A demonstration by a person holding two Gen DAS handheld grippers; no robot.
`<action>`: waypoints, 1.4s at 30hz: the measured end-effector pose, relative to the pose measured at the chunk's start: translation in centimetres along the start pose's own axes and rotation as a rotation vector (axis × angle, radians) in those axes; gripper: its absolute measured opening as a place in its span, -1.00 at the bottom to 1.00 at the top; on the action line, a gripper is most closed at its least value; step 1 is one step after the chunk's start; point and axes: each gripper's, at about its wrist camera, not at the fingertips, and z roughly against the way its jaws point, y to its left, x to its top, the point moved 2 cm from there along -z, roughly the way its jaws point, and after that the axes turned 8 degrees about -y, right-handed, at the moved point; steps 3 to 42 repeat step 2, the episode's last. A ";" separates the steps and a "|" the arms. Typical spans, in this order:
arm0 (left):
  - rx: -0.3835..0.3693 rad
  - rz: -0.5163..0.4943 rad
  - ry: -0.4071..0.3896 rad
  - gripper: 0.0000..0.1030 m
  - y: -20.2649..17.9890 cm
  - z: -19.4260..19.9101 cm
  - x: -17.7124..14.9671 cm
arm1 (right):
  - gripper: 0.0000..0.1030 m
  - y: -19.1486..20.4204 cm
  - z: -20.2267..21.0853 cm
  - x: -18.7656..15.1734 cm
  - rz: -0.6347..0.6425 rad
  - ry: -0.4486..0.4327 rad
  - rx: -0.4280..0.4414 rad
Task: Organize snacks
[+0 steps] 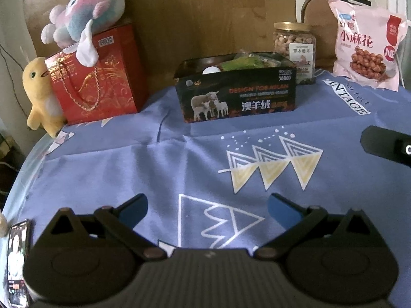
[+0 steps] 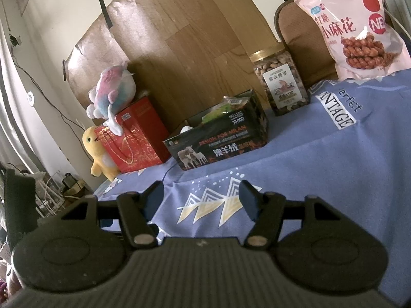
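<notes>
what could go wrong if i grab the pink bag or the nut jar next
The pink snack bag stands leaning against the chair back, so a nudge from the right gripper could slump it or push it off the far edge. The nut jar sits close behind the black box, which a low reach might bump. Both grippers are open, including the left gripper.

A home: plush toys (image 1: 84, 12), blue patterned bedsheet (image 1: 179, 159), gift bag (image 1: 102, 77).

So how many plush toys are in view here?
2. The pastel plush sits atop the red gift bag; the yellow duck plush stands beside that bag's left side. Others could be hidden.
</notes>
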 end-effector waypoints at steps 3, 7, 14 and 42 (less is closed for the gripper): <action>-0.009 -0.001 -0.008 1.00 -0.2 0.2 0.1 | 0.30 0.0 0.0 0.0 0.002 0.000 0.001; -0.009 -0.001 -0.008 1.00 -0.2 0.2 0.1 | 0.30 0.0 0.0 0.0 0.002 0.000 0.001; -0.009 -0.001 -0.008 1.00 -0.2 0.2 0.1 | 0.30 0.0 0.0 0.0 0.002 0.000 0.001; -0.009 -0.001 -0.008 1.00 -0.2 0.2 0.1 | 0.30 0.0 0.0 0.0 0.002 0.000 0.001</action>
